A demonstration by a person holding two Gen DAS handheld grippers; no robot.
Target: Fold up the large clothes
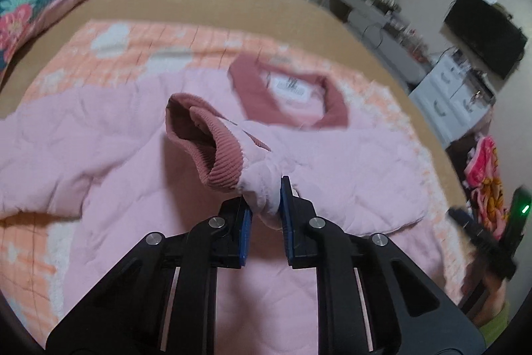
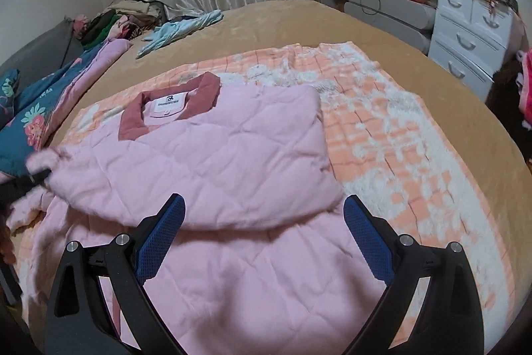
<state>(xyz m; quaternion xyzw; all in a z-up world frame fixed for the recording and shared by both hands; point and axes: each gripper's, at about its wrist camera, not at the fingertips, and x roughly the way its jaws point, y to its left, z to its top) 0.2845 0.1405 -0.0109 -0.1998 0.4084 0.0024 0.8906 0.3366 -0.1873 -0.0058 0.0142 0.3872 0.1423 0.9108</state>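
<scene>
A pink quilted jacket [image 2: 232,148] with a dark rose collar [image 2: 199,88] lies flat on an orange-and-white blanket on the bed. In the left wrist view the jacket [image 1: 99,138] fills the middle. My left gripper [image 1: 266,198] is shut on the sleeve [image 1: 262,188] just behind its rose ribbed cuff [image 1: 212,152] and holds it above the jacket body. My right gripper [image 2: 262,212] is open and empty, over the jacket's lower part. The right sleeve side is folded over the body. The left gripper also shows in the right wrist view [image 2: 36,177], blurred.
The orange-and-white blanket [image 2: 399,135] covers a tan bedspread [image 2: 299,22]. A floral quilt [image 2: 30,122] and a clothes pile [image 2: 126,19] lie at far left. A light blue garment [image 2: 179,29] lies near the curtain. White drawers [image 2: 472,32] stand to the right.
</scene>
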